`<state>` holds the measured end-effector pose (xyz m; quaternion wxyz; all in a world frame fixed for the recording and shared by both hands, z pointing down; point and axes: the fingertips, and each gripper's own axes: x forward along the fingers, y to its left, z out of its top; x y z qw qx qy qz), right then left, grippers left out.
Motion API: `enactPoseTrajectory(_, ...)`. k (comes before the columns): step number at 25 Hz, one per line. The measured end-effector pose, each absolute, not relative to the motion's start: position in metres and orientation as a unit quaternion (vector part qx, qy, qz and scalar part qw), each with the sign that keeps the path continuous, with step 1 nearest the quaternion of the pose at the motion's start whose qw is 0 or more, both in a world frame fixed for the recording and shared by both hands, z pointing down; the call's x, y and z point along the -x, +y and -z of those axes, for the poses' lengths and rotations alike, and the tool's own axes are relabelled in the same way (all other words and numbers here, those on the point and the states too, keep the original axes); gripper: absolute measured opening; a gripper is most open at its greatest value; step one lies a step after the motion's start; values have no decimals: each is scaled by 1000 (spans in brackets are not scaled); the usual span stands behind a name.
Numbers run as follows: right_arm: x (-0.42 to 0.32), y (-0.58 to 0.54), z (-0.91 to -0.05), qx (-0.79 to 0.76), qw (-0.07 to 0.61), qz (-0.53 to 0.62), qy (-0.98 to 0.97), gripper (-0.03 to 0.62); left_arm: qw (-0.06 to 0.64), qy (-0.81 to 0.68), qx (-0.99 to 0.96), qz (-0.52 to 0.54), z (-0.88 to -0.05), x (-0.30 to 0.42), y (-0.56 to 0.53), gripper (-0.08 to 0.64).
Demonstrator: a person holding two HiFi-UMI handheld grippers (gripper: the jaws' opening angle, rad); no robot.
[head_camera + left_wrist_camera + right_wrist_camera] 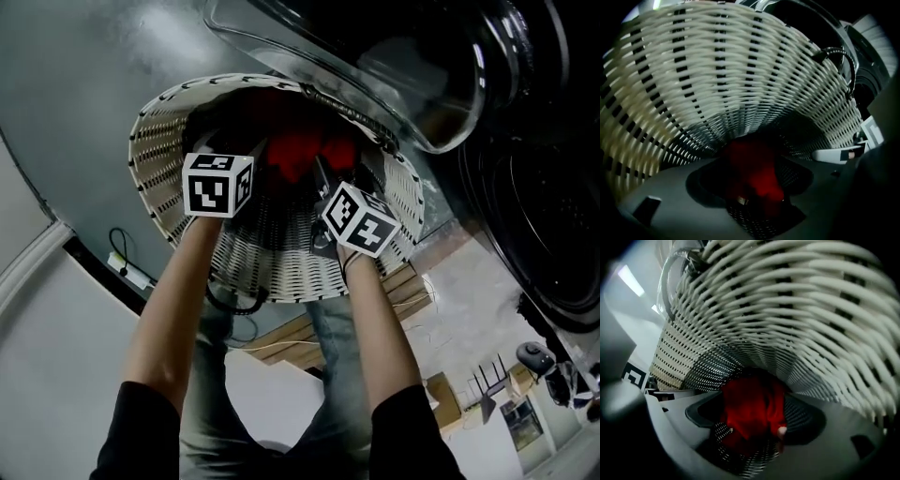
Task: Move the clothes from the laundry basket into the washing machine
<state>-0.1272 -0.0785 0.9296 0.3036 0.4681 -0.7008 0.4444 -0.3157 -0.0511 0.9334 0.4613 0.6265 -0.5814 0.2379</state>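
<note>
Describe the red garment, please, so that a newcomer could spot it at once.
Beside the dark washer stands a white wicker basket. Deep in its bottom lies the garment, crumpled: it is the only red thing against the pale weave.

dim overall, with strong fisheye bending and black corners in both gripper views. the basket (pixel 740 70) weave glows pale near the lens in the left gripper view and smears soft in the right gripper view. its bottom lies in deep shadow, the red cloth (pixel 752 411) murky. a lamp (pixel 629 280) flares top left. in the head view glare streaks the door (pixel 375 66) glass and the washer (pixel 553 225) is near black.
</note>
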Motion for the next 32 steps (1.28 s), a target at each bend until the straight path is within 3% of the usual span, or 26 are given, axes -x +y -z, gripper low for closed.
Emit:
enactPoseTrajectory(12,119,-89,-1019,-512,285,-470,-660,508,466,-586,-613,-251,-1021,323,-62,386)
enactPoseTrajectory(17,122,-84,-1053,-484,360,-420,-678,525,452,-569,-622,-291,-1046,318,-71,390)
enactPoseTrajectory(23,131,-87,-1078,-457,391,-398,-693,538,426,-537,-638,-351,-1077,308,-69,389)
enactPoseTrajectory(24,132,-88,-1081,-452,394,-395,-696,538,419,-534,-638,-362,-1081,309,-70,373)
enactPoseTrajectory(26,134,-90,-1089,-448,402,-387,-699,532,412,-536,-631,-380,-1090,312,-70,259)
enactPoseTrajectory(30,139,-92,-1106,-440,415,-377,-701,525,423,-527,-631,-381,-1104,307,-71,200)
enactPoseTrajectory(32,142,-92,-1111,-432,417,-382,-703,475,431,-519,-636,-375,-1107,302,-70,159)
